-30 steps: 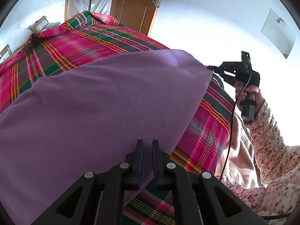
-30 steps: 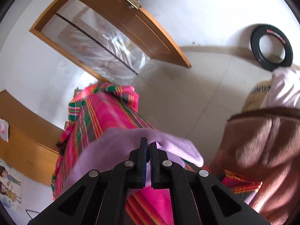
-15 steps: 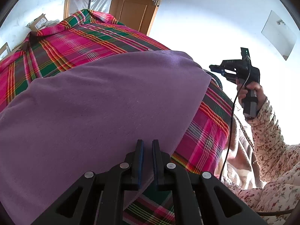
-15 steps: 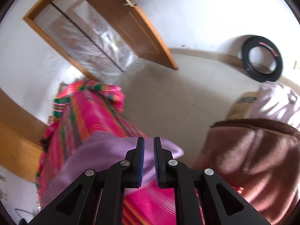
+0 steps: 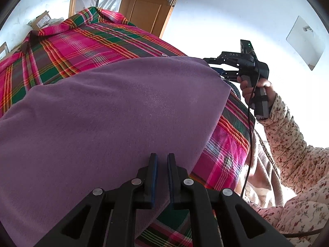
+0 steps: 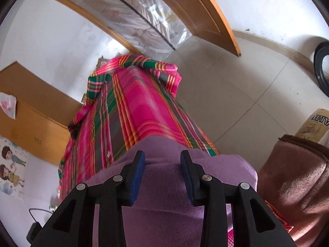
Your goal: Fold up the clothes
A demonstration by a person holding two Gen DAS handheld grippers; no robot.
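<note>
A smooth purple garment (image 5: 115,115) lies flat on plaid cloth (image 5: 86,43). Left gripper (image 5: 162,160) pinches its edge; right gripper (image 6: 162,158) gapes wide above it.

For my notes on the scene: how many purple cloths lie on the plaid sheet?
1. The purple cloth lies on the plaid sheet, in front of both grippers. Others may be hidden underneath.

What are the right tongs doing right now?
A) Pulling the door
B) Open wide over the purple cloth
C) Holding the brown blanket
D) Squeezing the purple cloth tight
B: in the right wrist view the right tongs stand with a wide gap between the blue pads, and the purple cloth lies below them, ungripped.
</note>
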